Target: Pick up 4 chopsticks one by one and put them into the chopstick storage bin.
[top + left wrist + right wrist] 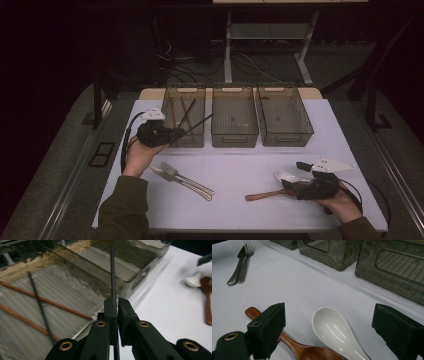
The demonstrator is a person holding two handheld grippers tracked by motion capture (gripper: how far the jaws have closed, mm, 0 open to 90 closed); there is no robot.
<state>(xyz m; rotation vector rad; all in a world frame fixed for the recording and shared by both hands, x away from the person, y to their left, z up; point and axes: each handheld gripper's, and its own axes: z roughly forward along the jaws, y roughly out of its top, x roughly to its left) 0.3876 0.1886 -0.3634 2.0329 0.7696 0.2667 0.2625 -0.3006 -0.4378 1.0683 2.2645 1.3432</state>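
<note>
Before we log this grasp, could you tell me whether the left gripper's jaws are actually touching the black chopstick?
Touching. In the left gripper view, the left gripper has both jaws closed against the black chopstick, which runs up between them with no gap.

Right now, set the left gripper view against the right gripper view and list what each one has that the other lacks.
Left gripper view alone: the black chopstick clamped upright between shut jaws, and inside the left bin two brown chopsticks crossed by another black one.

Right gripper view alone: two forks lying together, two more bins, and the right gripper with jaws wide apart over the spoons.

Both: the white spoon, the wooden spoon and the white table.
</note>
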